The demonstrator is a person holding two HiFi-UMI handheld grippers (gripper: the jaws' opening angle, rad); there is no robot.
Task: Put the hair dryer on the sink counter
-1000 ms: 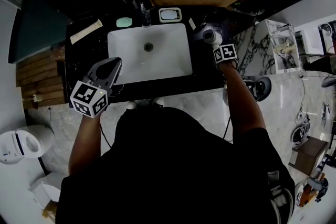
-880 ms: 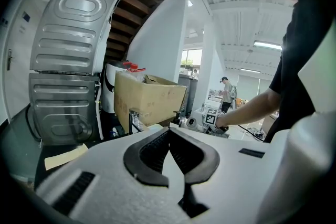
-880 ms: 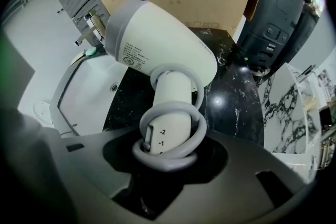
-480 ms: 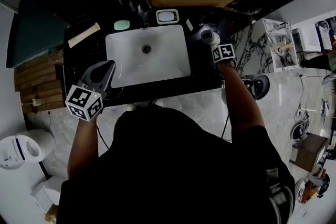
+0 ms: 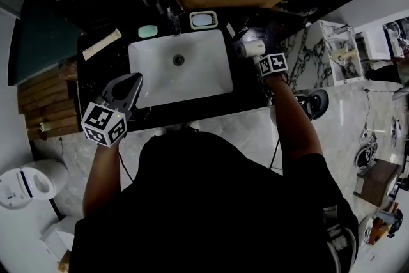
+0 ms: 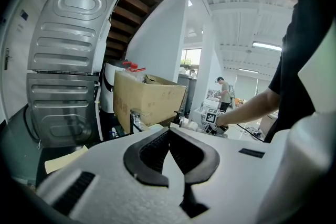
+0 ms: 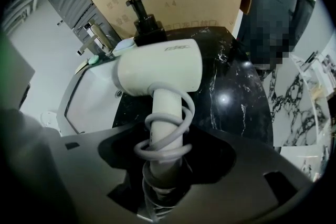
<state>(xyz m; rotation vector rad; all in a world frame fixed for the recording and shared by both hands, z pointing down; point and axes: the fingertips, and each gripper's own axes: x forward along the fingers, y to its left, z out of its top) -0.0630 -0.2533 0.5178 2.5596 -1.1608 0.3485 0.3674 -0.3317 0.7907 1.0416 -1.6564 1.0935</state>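
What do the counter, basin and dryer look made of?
Counter: black stone, probably marble, polished; white veins and a light glint.
Basin: likely glazed ceramic; smooth, even white.
Dryer: white plastic, matte-looking; smooth moulded body.

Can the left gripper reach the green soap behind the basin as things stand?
Probably yes. The left gripper hovers by the front left corner of the basin; the soap lies past its back left corner, and nothing visible stands between them.
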